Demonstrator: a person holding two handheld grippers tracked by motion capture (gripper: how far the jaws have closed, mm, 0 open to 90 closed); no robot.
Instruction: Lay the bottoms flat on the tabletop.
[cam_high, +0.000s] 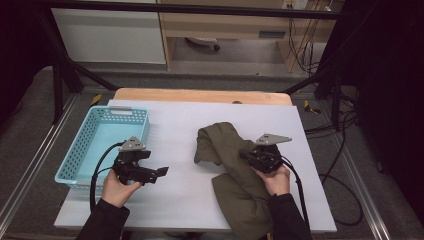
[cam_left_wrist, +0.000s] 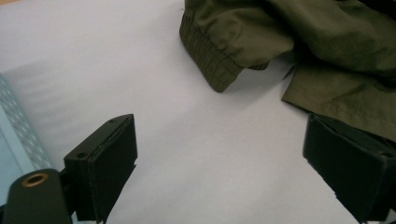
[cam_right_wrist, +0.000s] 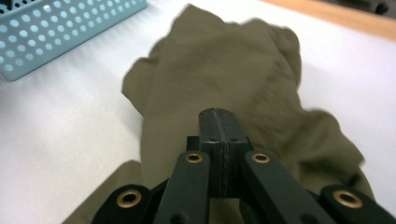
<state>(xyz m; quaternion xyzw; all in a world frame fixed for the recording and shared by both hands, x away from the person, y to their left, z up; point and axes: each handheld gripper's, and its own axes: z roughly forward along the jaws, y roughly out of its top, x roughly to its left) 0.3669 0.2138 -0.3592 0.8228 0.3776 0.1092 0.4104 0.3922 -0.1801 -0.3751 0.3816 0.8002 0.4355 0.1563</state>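
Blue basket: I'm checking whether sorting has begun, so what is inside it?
The blue basket shows a bare floor in the high view; its near corner is hidden behind the left gripper.

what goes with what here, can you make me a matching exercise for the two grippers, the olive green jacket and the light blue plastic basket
Things:
1. left gripper
2. right gripper
3. olive green fabric jacket
4. light blue perforated plastic basket

States or places:
A. jaws pressed together above the fabric
B. at the table's left edge
C. jaws wide apart over the bare white table
D. crumpled, right of centre

Pairs: 1-C, 2-A, 3-D, 4-B
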